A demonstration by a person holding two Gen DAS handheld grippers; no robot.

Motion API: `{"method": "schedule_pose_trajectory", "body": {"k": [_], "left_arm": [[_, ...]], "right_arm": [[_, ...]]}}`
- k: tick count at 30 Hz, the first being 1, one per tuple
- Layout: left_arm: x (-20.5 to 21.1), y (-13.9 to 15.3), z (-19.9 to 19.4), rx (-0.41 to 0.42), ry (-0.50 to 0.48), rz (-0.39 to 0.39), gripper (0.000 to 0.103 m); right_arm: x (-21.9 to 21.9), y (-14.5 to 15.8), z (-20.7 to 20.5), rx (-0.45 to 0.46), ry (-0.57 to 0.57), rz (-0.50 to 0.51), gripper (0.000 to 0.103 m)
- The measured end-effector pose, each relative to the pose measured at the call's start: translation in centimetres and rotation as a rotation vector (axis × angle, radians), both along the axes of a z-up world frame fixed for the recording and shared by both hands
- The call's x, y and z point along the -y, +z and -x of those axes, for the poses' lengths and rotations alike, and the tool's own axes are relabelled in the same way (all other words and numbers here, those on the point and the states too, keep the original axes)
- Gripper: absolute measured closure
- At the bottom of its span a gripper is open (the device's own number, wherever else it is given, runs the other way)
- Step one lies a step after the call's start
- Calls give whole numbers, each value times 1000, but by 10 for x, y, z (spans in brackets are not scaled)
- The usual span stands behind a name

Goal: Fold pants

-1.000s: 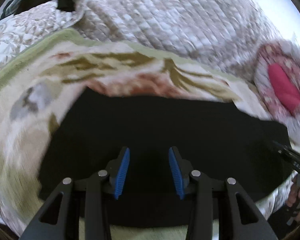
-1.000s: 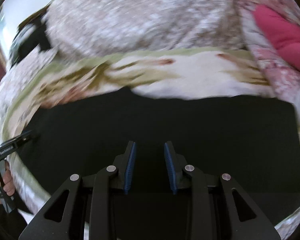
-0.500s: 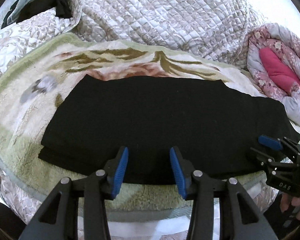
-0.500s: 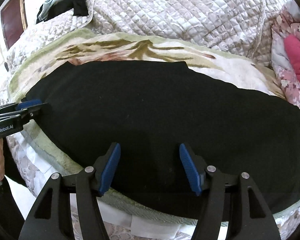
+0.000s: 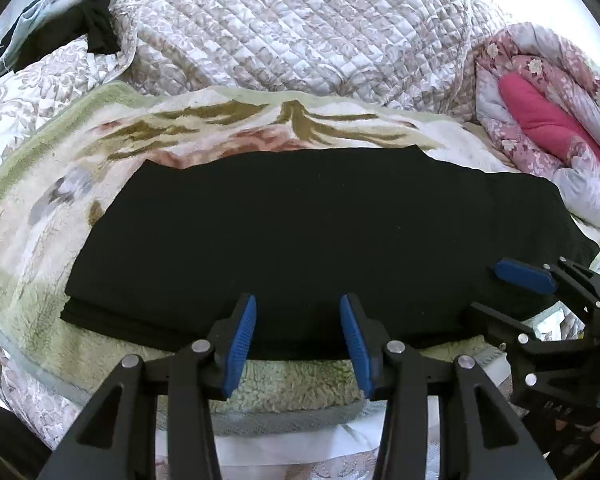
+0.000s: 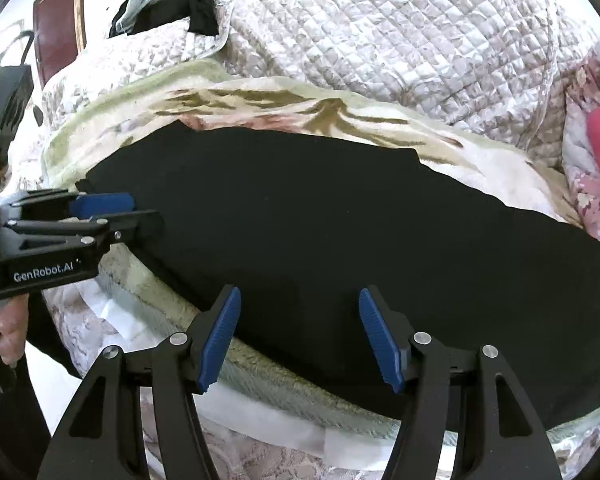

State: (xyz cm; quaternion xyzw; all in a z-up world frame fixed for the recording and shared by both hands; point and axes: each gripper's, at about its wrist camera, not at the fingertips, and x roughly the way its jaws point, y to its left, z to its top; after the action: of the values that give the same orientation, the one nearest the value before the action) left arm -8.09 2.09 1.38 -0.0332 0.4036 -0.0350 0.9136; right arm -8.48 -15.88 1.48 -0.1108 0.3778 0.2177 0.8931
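Bed w/ grey quilt point(image 5: 300, 28) at back, pink bedding point(image 5: 540, 120) rolled at right, fleece blanket point(image 5: 40, 208) spread on top. Black pants point(image 5: 300, 232) lie folded flat on blanket. Left tongs point(image 5: 298, 338) wide open, empty, at pants' near edge; right tongs point(image 6: 300, 336) also wide open, empty, over near hem.

Heaped quilt point(image 5: 300, 28) behind pants point(image 5: 292, 240).

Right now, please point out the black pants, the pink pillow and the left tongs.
black pants point(image 5: 300, 232), left wrist view, middle of the cloth.
pink pillow point(image 5: 540, 120), left wrist view, its pink face.
left tongs point(image 5: 298, 340), left wrist view, between the tips.
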Motion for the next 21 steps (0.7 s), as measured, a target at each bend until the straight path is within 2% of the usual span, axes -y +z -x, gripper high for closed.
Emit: {"method": "schedule_pose_trajectory", "body": {"k": [4, 7, 10, 14, 16, 21], "left_arm": [[-9, 6, 1, 27, 44, 10, 56], [-22, 0, -3, -1, 98, 18, 57], [-25, -1, -2, 1, 91, 30, 56], [-36, -3, 5, -3, 101, 86, 57], [-41, -2, 11, -1, 110, 104, 56], [-62, 1, 25, -17, 200, 161, 56]], "right_arm": [[4, 5, 1, 32, -9, -3, 41], [10, -2, -6, -18, -37, -5, 41], [20, 3, -9, -12, -78, -41, 41], [25, -4, -18, -54, -113, -15, 41], [23, -2, -16, -40, -108, -6, 41], [22, 1, -13, -44, -104, -15, 41]]}}
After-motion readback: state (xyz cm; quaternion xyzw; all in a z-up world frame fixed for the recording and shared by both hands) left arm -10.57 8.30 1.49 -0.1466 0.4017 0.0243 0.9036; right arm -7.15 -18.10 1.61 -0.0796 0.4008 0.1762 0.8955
